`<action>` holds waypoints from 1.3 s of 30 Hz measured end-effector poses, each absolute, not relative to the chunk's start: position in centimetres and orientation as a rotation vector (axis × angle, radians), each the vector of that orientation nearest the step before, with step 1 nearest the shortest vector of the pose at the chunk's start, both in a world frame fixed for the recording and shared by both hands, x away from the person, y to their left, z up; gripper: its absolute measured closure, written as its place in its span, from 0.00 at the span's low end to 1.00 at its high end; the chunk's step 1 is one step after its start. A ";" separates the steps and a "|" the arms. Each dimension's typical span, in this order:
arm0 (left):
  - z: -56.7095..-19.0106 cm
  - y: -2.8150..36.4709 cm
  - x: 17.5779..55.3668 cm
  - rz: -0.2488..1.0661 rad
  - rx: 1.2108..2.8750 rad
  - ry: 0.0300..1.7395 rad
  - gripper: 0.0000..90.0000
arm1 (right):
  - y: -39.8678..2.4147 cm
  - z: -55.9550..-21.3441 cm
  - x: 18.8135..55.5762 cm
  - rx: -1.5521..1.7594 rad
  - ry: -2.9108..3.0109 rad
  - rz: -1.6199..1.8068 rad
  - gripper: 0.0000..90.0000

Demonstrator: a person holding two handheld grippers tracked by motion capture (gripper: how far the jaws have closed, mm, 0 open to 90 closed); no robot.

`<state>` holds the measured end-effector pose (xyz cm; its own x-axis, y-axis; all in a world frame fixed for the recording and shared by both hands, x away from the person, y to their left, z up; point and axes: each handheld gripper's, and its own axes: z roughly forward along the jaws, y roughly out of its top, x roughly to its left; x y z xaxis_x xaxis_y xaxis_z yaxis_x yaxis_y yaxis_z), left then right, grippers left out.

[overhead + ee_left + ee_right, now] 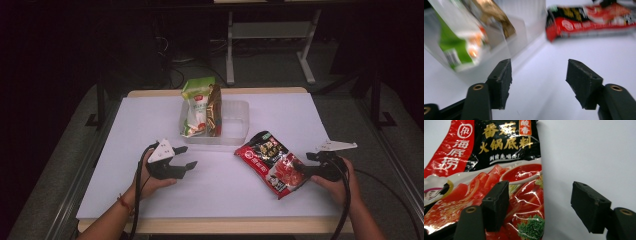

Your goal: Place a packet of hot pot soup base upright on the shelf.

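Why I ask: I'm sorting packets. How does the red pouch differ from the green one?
The red pouch lies flat on the table; the green pouch stands on end in the clear bin. The red one lies by itself; the green one has a brown packet beside it. Both are glossy food packs.

We see two hand-held black tongs. The left tongs (186, 157) carry a pale grey three-cornered plate on top, and a black cable trails back along the bare forearm, whose wrist wears a thin red band (123, 202). The right tongs (303, 172) bear a like grey plate, with a black cable looping near the wrist. Up close, in both gripper views, each jaw ends in a rough, matt black block, fixed to a smooth black arm with a brass-coloured ringed hole.
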<state>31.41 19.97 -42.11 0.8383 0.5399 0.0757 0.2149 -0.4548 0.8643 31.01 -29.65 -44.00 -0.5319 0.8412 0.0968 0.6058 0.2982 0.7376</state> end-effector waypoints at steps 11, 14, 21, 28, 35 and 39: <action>-42.8 20.3 29.9 0.395 2.061 0.579 0.36 | -28.7 -44.6 31.5 1.315 2.439 1.183 0.34; -43.1 20.1 29.9 0.384 2.077 0.576 0.36 | -28.8 -44.7 31.5 1.328 2.441 1.197 0.35; -43.6 19.5 30.1 0.325 2.082 0.580 0.35 | -28.3 -44.7 31.2 1.312 2.479 1.214 0.35; -43.8 19.2 30.1 0.304 2.095 0.581 0.33 | -27.0 -44.5 30.8 1.263 2.536 1.208 0.35; -44.2 18.6 30.3 0.256 2.099 0.584 0.33 | -26.0 -44.4 30.4 1.228 2.573 1.194 0.34; -44.6 17.4 30.9 0.177 2.089 0.604 0.32 | -25.4 -44.4 30.3 1.220 2.591 1.192 0.33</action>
